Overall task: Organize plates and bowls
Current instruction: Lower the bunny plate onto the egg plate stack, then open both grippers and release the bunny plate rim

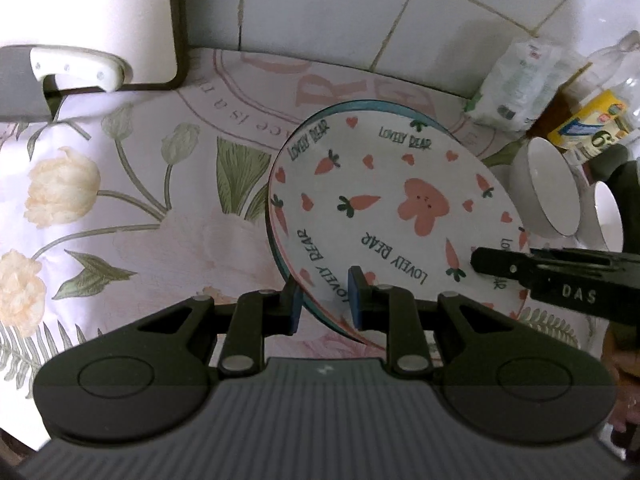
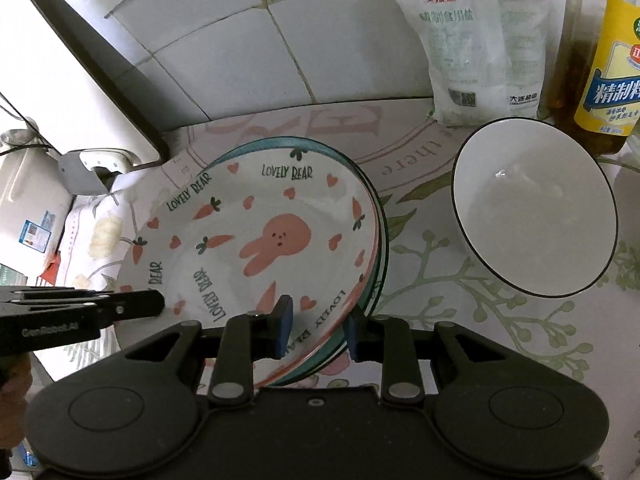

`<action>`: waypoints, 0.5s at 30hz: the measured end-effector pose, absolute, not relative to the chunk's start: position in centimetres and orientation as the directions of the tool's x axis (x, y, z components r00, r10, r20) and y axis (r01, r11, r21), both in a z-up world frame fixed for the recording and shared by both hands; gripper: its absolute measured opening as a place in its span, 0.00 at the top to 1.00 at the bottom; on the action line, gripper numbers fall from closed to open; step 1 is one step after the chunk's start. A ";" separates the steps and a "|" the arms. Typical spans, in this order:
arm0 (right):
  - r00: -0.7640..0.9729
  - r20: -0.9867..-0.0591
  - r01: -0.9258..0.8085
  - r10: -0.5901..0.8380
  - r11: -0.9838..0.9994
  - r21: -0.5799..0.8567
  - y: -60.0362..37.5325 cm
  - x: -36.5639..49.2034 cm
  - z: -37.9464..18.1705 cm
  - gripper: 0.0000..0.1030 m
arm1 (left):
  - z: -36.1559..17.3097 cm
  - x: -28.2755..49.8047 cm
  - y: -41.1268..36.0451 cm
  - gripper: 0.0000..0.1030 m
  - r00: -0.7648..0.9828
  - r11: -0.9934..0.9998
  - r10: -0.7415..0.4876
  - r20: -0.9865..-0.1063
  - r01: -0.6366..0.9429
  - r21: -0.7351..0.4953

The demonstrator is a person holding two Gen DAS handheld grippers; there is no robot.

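Two stacked plates lie low over the floral tablecloth (image 1: 140, 240). The top plate (image 1: 400, 200) (image 2: 260, 240) is white with a pink rabbit, carrots and "LOVELY BEAR" lettering. A teal-rimmed plate (image 1: 384, 103) (image 2: 320, 142) sits under it. My left gripper (image 1: 325, 306) is shut on the stack's near-left rim, one blue pad inside and one outside. On the opposite side, my right gripper (image 2: 318, 332) clasps the rim the same way; its fingers (image 1: 492, 264) reach over the plate. A white bowl with a dark rim (image 2: 532, 216) (image 1: 548, 188) stands to the right of the plates.
A white cutting board (image 1: 132, 20) (image 2: 52, 80) leans on the tiled wall at the left, with a white-handled cleaver (image 1: 76, 66) by it. At the back right stand a salt bag (image 2: 476, 48) (image 1: 516, 80) and a yellow-labelled bottle (image 2: 608, 72).
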State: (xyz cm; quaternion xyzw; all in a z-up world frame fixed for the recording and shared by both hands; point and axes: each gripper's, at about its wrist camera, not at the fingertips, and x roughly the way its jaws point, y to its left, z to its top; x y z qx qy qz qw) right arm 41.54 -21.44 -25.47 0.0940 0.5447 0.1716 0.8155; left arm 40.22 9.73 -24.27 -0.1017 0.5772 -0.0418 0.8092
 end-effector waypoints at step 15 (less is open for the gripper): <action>0.435 -0.874 -0.263 0.216 0.959 0.106 -18.3 40.3 -24.3 0.62 | -25.6 41.0 8.9 0.76 0.233 0.973 -0.096 -0.968 -0.185 -0.141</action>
